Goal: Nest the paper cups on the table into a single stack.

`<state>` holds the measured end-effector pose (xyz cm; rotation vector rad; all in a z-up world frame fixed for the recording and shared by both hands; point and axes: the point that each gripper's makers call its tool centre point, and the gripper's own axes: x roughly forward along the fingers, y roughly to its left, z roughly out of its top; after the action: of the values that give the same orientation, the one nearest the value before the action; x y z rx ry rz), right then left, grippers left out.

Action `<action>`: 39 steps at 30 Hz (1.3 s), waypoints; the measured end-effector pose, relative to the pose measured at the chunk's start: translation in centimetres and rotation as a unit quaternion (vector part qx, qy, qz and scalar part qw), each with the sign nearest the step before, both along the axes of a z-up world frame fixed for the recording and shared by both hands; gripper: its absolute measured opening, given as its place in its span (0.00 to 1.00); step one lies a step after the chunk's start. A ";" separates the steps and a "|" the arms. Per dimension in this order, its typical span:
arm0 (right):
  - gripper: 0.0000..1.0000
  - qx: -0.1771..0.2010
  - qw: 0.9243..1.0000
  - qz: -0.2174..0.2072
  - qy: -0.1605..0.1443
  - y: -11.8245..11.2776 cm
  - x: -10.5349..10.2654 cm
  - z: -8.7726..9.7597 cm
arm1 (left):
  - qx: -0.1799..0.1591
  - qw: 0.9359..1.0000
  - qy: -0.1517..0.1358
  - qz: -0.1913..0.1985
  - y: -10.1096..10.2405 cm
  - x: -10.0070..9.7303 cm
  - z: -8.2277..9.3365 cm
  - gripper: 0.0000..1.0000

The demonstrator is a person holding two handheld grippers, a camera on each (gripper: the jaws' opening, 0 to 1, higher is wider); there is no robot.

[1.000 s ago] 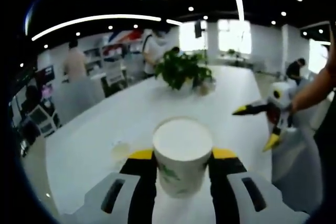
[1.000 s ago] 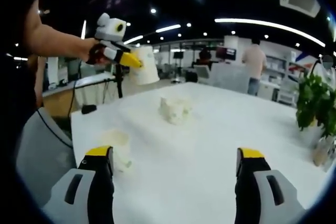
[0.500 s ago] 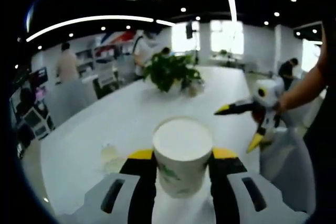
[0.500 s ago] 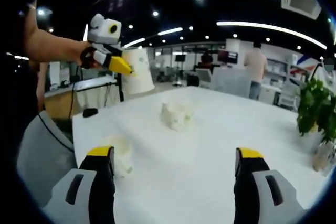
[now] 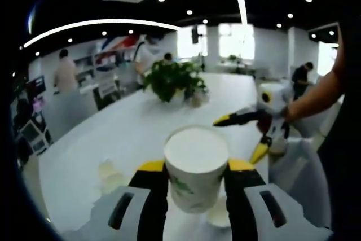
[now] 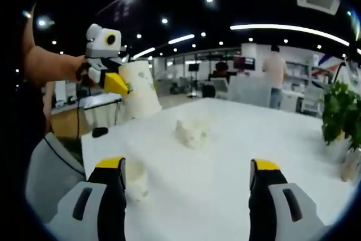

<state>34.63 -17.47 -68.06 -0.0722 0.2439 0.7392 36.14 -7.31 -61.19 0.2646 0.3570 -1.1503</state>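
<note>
A white paper cup (image 5: 196, 149) with a green print stands upright between the yellow-tipped jaws of my left gripper (image 5: 196, 169), which is shut on it. The right gripper view has that held cup (image 6: 139, 91) at upper left, raised above the table, with the left gripper (image 6: 125, 84) and a person's arm behind it. My right gripper (image 6: 186, 167) is open with nothing between its jaws, and appears open as well in the left gripper view (image 5: 240, 137). Another cup (image 6: 138, 182) rests on the white table (image 6: 225, 196) by its left jaw. A pale clump of cups (image 6: 190, 131) lies farther off.
A potted green plant (image 5: 169, 80) stands mid-table, at the right edge (image 6: 341, 117) of the right gripper view. A loose cup (image 5: 107, 173) lies left of my left jaws and a cup rim (image 5: 217, 217) sits below them. Grey chairs (image 6: 48, 167) border the table. People stand far behind.
The held cup and left gripper have sunk lower and nearer the table in the right gripper view. The right gripper has drawn closer in the left gripper view. A cup rim has appeared under the left jaws.
</note>
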 end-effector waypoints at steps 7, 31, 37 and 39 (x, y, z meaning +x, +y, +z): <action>0.87 0.005 1.000 0.017 -0.013 0.7 0.3 1.5 | -0.004 1.000 -0.004 -0.010 -0.3 -0.9 0.3 0.38; 0.52 0.072 0.987 0.136 0.034 6.9 -1.3 6.4 | -0.110 0.994 -0.012 -0.012 -0.5 -2.1 4.0 0.38; 0.39 0.075 0.981 0.173 0.042 8.3 -2.2 7.2 | -0.149 0.989 -0.005 -0.010 -0.2 -2.6 5.1 0.39; 0.36 0.083 0.978 0.184 0.044 8.6 -2.5 7.5 | -0.155 0.988 -0.003 -0.009 0.0 -2.5 5.1 0.39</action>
<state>32.12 -8.88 -60.59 0.0766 0.2565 1.1299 33.60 -7.32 -56.09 -0.0017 0.1675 -1.2038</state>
